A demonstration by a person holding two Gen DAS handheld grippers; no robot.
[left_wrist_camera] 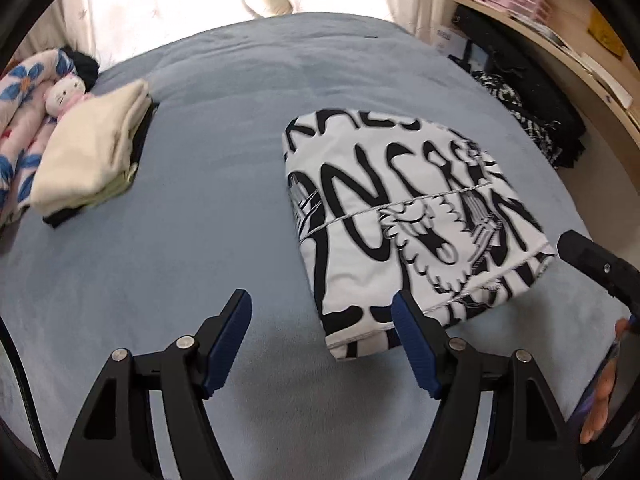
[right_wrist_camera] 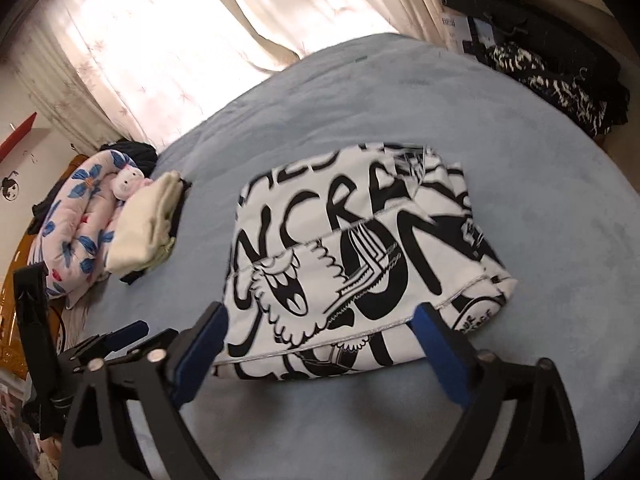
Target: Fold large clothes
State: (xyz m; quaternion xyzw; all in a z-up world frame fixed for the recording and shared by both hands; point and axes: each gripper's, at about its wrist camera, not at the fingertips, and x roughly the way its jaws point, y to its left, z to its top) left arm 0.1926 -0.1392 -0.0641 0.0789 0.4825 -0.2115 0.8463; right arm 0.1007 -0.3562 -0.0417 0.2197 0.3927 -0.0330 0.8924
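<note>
Folding apparently finished on the printed shirt [right_wrist_camera: 360, 256], a compact rectangle mid-bed right of the cream pile [left_wrist_camera: 92, 152] (both tools empty), left gripper [left_wrist_camera: 322, 344] and right gripper [right_wrist_camera: 320, 348] agape before its near edge, next likely lifting it onto that pile

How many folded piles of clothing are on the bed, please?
2: the black-and-white printed garment near both open grippers, and a cream stack beside the plush toy. Others may be hidden.

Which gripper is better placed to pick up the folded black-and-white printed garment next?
Probably right. The right gripper, open, straddles the near edge of the folded black-and-white printed garment; the left gripper, also open, sits off its near-left corner over the blue-grey bed cover.
</note>
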